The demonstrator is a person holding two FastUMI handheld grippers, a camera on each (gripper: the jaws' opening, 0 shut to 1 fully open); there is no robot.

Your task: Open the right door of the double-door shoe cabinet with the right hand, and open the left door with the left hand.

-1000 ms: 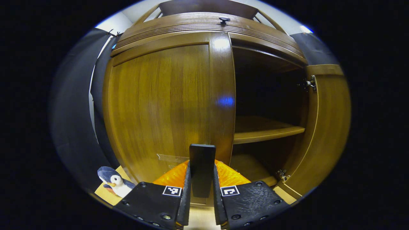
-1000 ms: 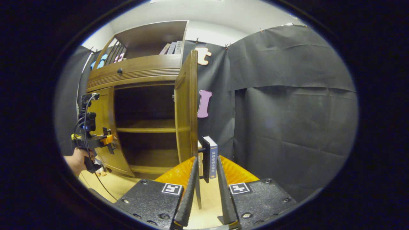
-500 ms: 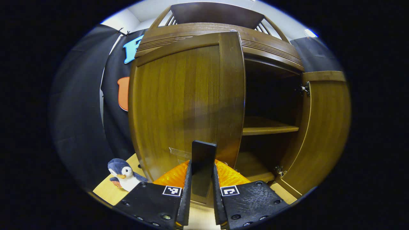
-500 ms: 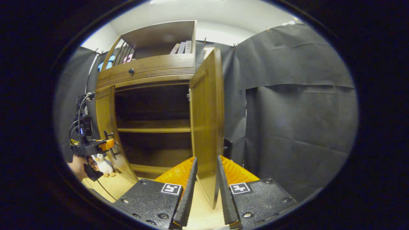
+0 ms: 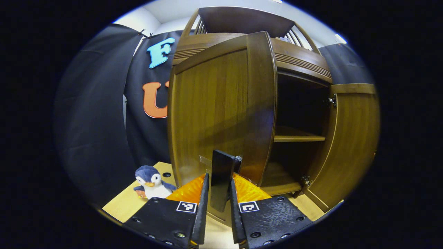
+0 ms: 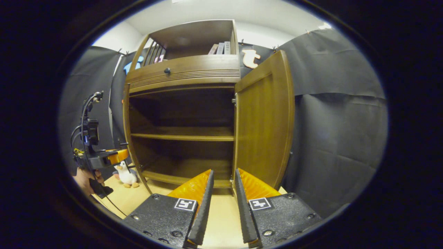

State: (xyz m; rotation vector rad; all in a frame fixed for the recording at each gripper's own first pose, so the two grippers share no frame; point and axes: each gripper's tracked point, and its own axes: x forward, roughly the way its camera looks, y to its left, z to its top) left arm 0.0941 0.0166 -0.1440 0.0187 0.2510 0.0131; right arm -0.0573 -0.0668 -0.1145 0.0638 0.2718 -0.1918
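Observation:
The brown wooden shoe cabinet (image 6: 183,74) has both doors swung out. In the left gripper view the left door (image 5: 221,103) stands partly open, and my left gripper (image 5: 219,176) is shut on its dark flat handle (image 5: 222,166). The right door (image 5: 349,138) hangs wide open at the right. In the right gripper view the right door (image 6: 264,117) is open, and my right gripper (image 6: 224,171) sits in front of the cabinet's floor, fingers slightly apart with nothing between them. Farther left, a hand (image 6: 84,176) holds the left gripper (image 6: 125,162) against the edge-on left door (image 6: 125,114).
A small plush penguin (image 5: 151,177) stands on the pale wooden floor (image 5: 124,204) left of the cabinet, also visible as the penguin (image 6: 126,174). Inside are a shelf (image 6: 183,136) and a bottom board. Books (image 6: 219,48) stand on the top shelf. Black cloth walls both sides.
The left door has swung further out with my left gripper on its handle. The right gripper has come off the right door, which now stands wide open, and has turned towards the cabinet.

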